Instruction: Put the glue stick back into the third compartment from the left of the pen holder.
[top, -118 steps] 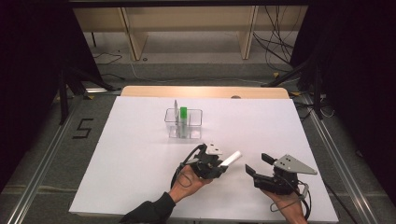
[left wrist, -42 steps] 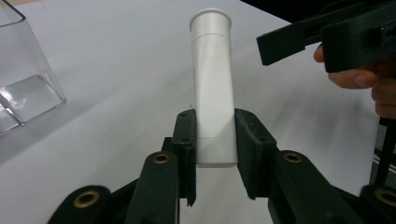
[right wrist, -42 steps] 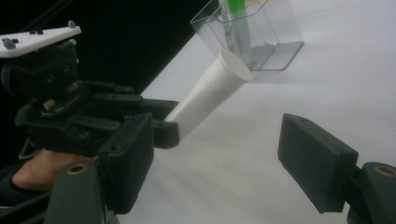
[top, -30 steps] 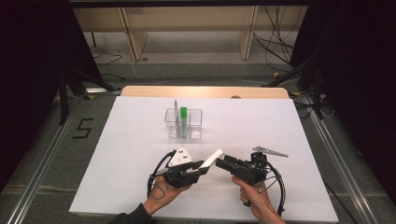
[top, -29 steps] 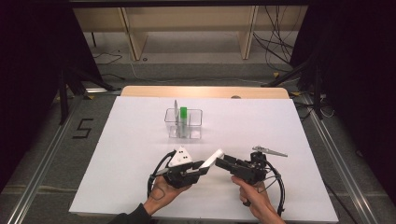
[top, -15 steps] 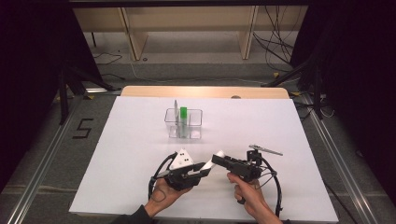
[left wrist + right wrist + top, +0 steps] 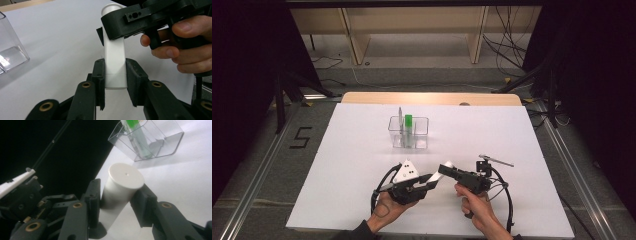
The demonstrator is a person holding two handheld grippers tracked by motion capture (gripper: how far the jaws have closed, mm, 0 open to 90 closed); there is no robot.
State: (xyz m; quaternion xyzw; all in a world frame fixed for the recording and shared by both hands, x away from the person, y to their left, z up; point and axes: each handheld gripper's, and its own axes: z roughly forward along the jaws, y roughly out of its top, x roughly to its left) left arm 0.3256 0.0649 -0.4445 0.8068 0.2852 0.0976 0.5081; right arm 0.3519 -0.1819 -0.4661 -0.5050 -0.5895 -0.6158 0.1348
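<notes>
Two tongs meet over the near part of the white worktop, both on one white cylindrical tube. The left tongs clamp the tube's lower end: in the left gripper view the black pads press flat against its sides, and the tube rises straight out between them. The right tongs have just been closing around the tube's other end, where a flat round cap sits. In the right gripper view the left pad touches the tube just below the cap, while the right pad lies close against its side; I cannot tell whether that pad already presses on it. From above, the tube slants up and to the right between the two tongs, held clear of the worktop.

Farther back, near the middle of the worktop, stands a clear plastic rack with compartments. A green-capped tube stands upright in it, with a thin pale stick just beside it.
</notes>
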